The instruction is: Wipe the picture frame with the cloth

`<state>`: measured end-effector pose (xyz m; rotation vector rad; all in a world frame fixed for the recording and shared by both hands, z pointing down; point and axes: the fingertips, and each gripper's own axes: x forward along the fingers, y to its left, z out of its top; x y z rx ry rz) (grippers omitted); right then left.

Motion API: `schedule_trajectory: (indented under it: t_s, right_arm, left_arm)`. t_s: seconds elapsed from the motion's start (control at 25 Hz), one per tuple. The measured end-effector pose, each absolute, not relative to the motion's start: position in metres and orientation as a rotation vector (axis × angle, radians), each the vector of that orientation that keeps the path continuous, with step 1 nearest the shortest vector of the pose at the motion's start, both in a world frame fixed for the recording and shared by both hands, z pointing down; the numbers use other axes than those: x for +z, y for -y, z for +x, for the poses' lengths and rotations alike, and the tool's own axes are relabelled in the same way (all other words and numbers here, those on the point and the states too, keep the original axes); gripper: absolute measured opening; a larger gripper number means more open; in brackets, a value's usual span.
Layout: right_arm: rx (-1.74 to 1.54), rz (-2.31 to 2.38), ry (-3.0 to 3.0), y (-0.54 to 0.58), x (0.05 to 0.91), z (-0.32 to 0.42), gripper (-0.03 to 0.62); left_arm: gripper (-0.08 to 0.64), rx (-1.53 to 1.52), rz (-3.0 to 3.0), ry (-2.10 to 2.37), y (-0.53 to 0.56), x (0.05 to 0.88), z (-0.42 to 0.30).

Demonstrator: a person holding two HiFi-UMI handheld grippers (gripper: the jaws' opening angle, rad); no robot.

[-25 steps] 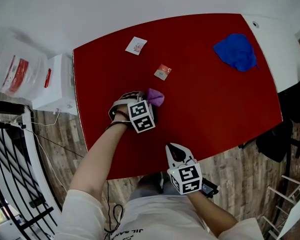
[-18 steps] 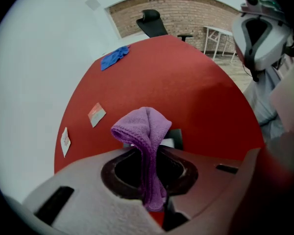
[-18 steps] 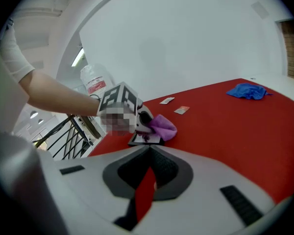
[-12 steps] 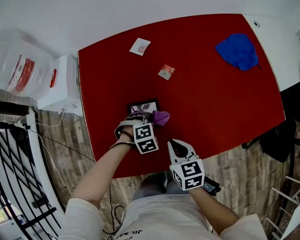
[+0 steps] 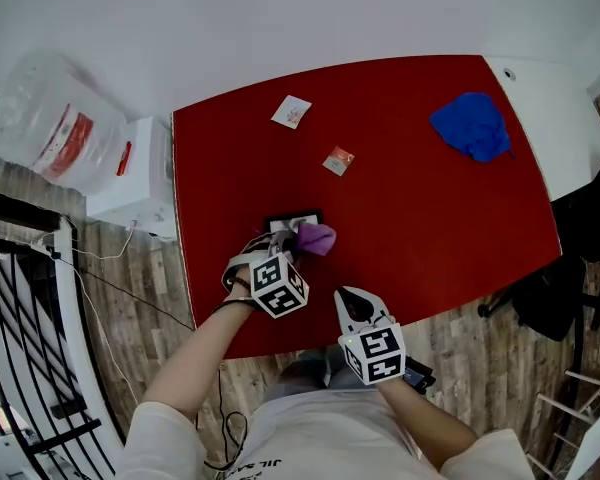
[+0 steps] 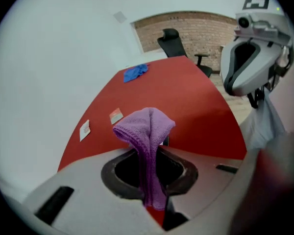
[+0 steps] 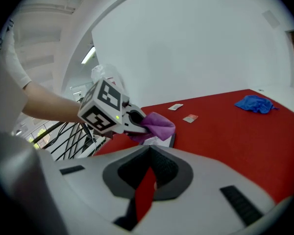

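My left gripper (image 5: 292, 244) is shut on a purple cloth (image 5: 316, 237), which bunches up out of the jaws (image 6: 146, 129). The cloth rests over the near right part of a small black picture frame (image 5: 289, 222) lying flat on the red table (image 5: 420, 208). In the right gripper view the cloth (image 7: 157, 126) sits on the frame (image 7: 164, 141), held by the left gripper (image 7: 135, 122). My right gripper (image 5: 348, 296) hovers at the table's near edge, just right of the left one, jaws together and holding nothing (image 7: 149, 149).
A blue cloth (image 5: 470, 126) lies at the far right of the table. Two small cards (image 5: 293, 111) (image 5: 339, 159) lie beyond the frame. A white box (image 5: 130, 183) and a plastic bag (image 5: 55, 123) sit on the floor to the left.
My left gripper has drawn the cloth back toward the near edge, and the picture frame it covered now shows beyond it. The right gripper has stayed in place.
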<state>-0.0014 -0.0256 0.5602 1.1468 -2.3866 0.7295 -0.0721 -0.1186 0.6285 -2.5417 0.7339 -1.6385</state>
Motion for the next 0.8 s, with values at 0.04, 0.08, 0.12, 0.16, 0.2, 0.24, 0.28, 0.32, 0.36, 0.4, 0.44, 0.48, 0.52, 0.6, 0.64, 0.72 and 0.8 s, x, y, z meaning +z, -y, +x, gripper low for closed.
schedule_trajectory:
  t_s: [0.04,0.08,0.12,0.16,0.2,0.24,0.28,0.32,0.36,0.4,0.44,0.48,0.52,0.6,0.64,0.72,0.8]
  right_arm:
    - [0.715,1.146,2.392,0.026,0.555,-0.002,0.003]
    - [0.699,1.145,2.396,0.026,0.550,-0.003,0.003]
    - [0.684,1.144,2.400,0.026,0.545,-0.004,0.003]
    - [0.672,1.144,2.404,0.025,0.540,-0.004,0.003]
    - [0.664,1.144,2.407,0.025,0.535,-0.004,0.003]
    - [0.657,1.144,2.411,0.023,0.530,-0.004,0.003]
    - [0.650,1.144,2.415,0.022,0.524,-0.005,0.003]
    - [0.642,1.140,2.420,0.021,0.519,-0.006,0.003]
    - [0.634,1.134,2.423,0.019,0.515,-0.007,0.003]
    - [0.627,1.128,2.424,0.016,0.510,-0.009,0.003]
    - [0.625,1.122,2.424,0.013,0.506,-0.010,0.003]
    - [0.629,1.117,2.425,0.009,0.502,-0.012,0.003]
    - [0.637,1.113,2.429,0.006,0.498,-0.014,0.003]
    - [0.660,1.110,2.442,0.002,0.491,-0.019,0.003]
    - [0.667,1.110,2.449,0.000,0.488,-0.022,0.003]
    - [0.664,1.110,2.464,-0.003,0.483,-0.026,0.003]
    - [0.645,1.108,2.478,-0.006,0.479,-0.029,0.003]
  left_arm:
    - [0.057,-1.598,-2.593,-0.816,0.114,0.615,-0.076]
    - [0.057,-1.546,-2.659,-0.924,0.108,0.602,-0.081]
    - [0.057,-1.478,-2.736,-1.060,0.101,0.589,-0.087]
    - [0.057,-1.388,-2.810,-1.217,0.091,0.576,-0.092]
    - [0.057,-1.282,-2.867,-1.379,0.081,0.564,-0.097]
    - [0.057,-1.170,-2.894,-1.533,0.070,0.551,-0.102]
    - [0.057,-1.061,-2.896,-1.669,0.059,0.538,-0.108]
    - [0.057,-0.960,-2.886,-1.785,0.048,0.527,-0.114]
    - [0.057,-0.870,-2.875,-1.882,0.037,0.517,-0.120]
    - [0.057,-0.793,-2.866,-1.963,0.026,0.510,-0.124]
    - [0.057,-0.728,-2.855,-2.033,0.015,0.503,-0.127]
    - [0.057,-0.676,-2.837,-2.096,0.005,0.498,-0.131]
    - [0.057,-0.634,-2.811,-2.152,-0.004,0.494,-0.136]
    - [0.057,-0.572,-2.754,-2.236,-0.018,0.487,-0.143]
    - [0.057,-0.550,-2.733,-2.260,-0.023,0.486,-0.146]
    - [0.057,-0.522,-2.702,-2.284,-0.030,0.484,-0.150]
    - [0.057,-0.501,-2.680,-2.300,-0.033,0.482,-0.154]
